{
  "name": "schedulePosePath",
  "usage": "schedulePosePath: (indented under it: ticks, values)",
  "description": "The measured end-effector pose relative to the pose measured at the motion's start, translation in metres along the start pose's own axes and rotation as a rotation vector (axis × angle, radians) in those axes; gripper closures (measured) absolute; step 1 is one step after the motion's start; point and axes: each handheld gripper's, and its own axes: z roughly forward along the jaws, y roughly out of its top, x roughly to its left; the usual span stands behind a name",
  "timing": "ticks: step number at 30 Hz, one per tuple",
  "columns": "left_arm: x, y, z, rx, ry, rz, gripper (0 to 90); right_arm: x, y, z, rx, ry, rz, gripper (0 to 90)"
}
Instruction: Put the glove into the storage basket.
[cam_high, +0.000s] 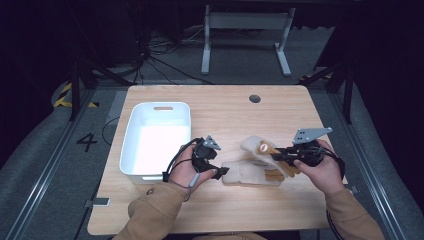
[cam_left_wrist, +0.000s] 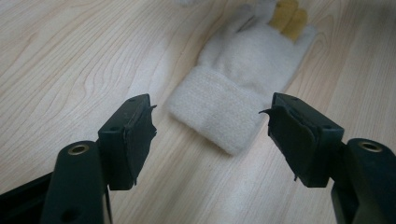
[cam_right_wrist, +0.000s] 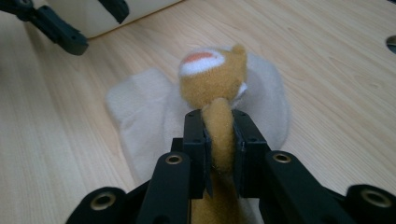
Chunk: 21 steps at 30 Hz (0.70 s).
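Lying on the desk (cam_high: 225, 107) beside a white bin (cam_high: 156, 140), cream gloves (cam_high: 255, 170) sat between both grippers. The left gripper (cam_left_wrist: 212, 135) faced a glove cuff (cam_left_wrist: 212, 114), jaws wide apart. The right gripper (cam_right_wrist: 219, 144) pinched a tan glove finger (cam_right_wrist: 219, 135).

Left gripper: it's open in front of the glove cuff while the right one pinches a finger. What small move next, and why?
Probably ease the left gripper forward so its open jaws straddle the cuff, then close. The cuff lies flat on the table just ahead of the jaws, and the right gripper already pinches a tan finger of the glove.
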Motion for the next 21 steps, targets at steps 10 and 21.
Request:
schedulePosePath:
  ticks: [10, 21]
  values:
    - [-0.001, -0.001, 0.002, 0.007, -0.004, 0.002, 32.5, 0.016, 0.005, 0.014, 0.013, 0.110, -0.060, 78.3]
    - [-0.001, -0.001, 0.003, 0.017, -0.006, 0.005, 32.9, 0.025, 0.004, 0.027, 0.037, 0.177, -0.094, 77.9]
